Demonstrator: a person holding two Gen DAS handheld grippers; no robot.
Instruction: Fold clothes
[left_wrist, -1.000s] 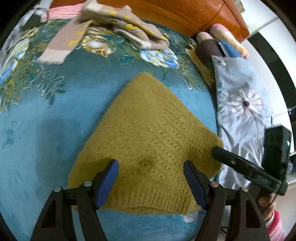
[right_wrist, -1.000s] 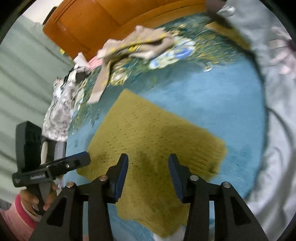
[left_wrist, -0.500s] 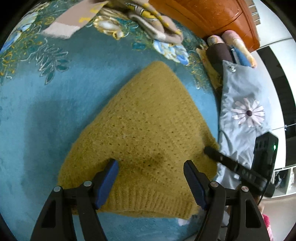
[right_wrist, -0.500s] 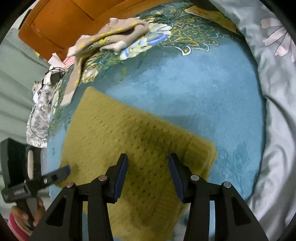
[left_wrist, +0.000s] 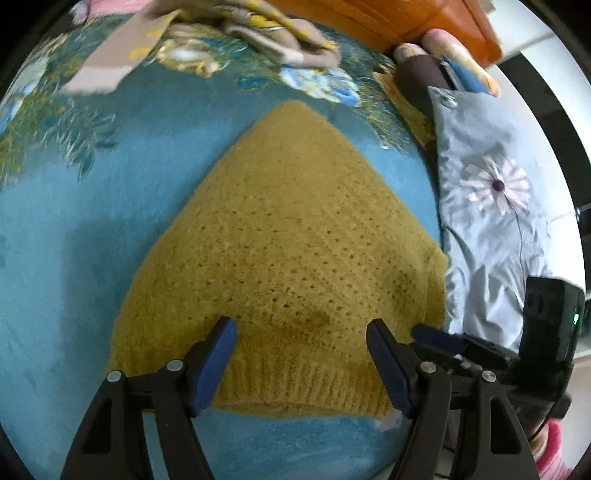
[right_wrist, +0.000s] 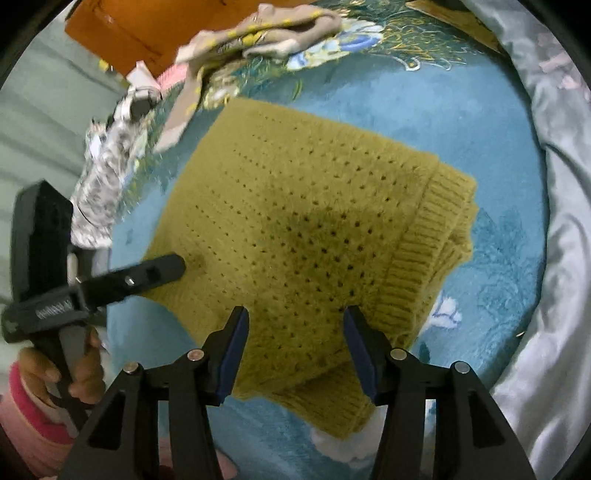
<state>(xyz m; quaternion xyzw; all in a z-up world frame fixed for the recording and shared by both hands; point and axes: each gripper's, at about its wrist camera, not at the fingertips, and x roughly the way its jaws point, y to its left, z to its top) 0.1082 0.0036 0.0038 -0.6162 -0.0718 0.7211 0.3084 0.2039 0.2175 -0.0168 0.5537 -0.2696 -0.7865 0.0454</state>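
Soft, floppy mustard knit sweater (left_wrist: 288, 243), folded on the blue bed. Best grabbed by the thick ribbed hem (right_wrist: 417, 258). Left gripper (left_wrist: 301, 354) and right gripper (right_wrist: 295, 339) wide, empty.

Left gripper (right_wrist: 162, 271) side: a small white printed word, too blurred to read.
Elsewhere: no readable text, labels or numbers.
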